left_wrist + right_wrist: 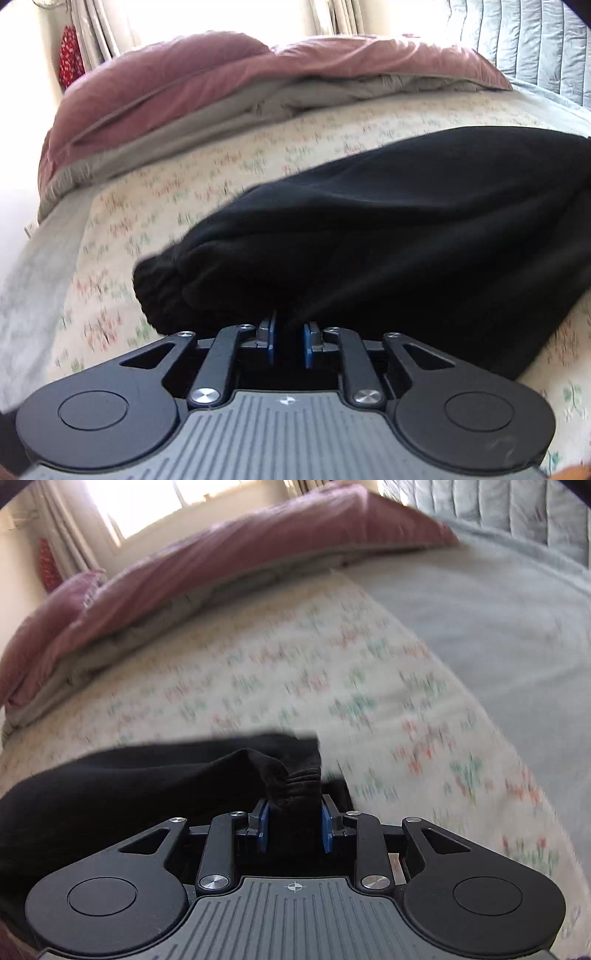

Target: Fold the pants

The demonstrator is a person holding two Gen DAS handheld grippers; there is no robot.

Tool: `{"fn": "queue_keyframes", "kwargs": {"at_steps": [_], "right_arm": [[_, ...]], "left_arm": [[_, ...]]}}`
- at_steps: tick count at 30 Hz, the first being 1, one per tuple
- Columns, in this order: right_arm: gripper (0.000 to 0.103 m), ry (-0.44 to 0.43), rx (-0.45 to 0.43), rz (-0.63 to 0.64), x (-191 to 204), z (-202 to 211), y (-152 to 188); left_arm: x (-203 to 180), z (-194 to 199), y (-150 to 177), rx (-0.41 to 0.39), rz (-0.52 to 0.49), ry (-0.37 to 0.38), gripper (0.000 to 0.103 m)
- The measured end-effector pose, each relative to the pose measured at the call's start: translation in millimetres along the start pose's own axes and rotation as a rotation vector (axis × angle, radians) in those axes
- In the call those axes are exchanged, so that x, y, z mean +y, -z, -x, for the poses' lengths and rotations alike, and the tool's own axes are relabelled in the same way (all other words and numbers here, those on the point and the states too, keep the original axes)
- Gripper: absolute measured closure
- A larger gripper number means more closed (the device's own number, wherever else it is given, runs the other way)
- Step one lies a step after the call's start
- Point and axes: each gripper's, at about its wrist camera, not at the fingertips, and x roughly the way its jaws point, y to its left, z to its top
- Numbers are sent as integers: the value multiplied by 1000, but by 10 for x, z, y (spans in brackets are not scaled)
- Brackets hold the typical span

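Nearest the lens in each wrist view sits the ribbed grey housing of the tool, with black linkage arms running forward to blue-padded fingers. The left gripper [290, 345] has its pads drawn narrow, with dark cloth of the black pants [388, 236] pulled down between them; the fabric is so dark there that the exact bite is hard to make out. The right gripper [294, 821] has its blue pads clamped on a bunched, gathered fold of the pants [147, 786], which fills the gap between the fingers.

In the left view the pants spread away to the right as a broad black mass, with a gathered elastic edge [162, 291] bulging just left of the fingers. In the right view the dark cloth trails off to the left, and a puckered edge rises above the pads.

Under the garment lies a cream floral bedspread [177, 206], blurred in both views. Beyond it a pale blue-grey sheet [498, 627] covers the right side of the bed. Farther back is a folded dusty-pink duvet [221, 70] with a grey underside. Behind that stand a quilted pale headboard [524, 40], curtains [99, 29] beside a bright window, and a red patterned item [70, 55] hanging at the far left.
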Motion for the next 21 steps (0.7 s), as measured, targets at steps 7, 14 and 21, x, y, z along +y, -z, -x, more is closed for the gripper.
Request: {"fn": "queue_keyframes", "kwargs": {"at_steps": [7,14,21], "right_arm": [[41,11,-145,-185,-61,405,329],[30,2,-77,-439,-170,653,361],[30,-90,1,-638,-115,303,364]], "left_arm": [[116,485,235,-53,231,50,20],[592,747,399,-160,798,163,8],[608,396,223,-175,1079,189,0]]}}
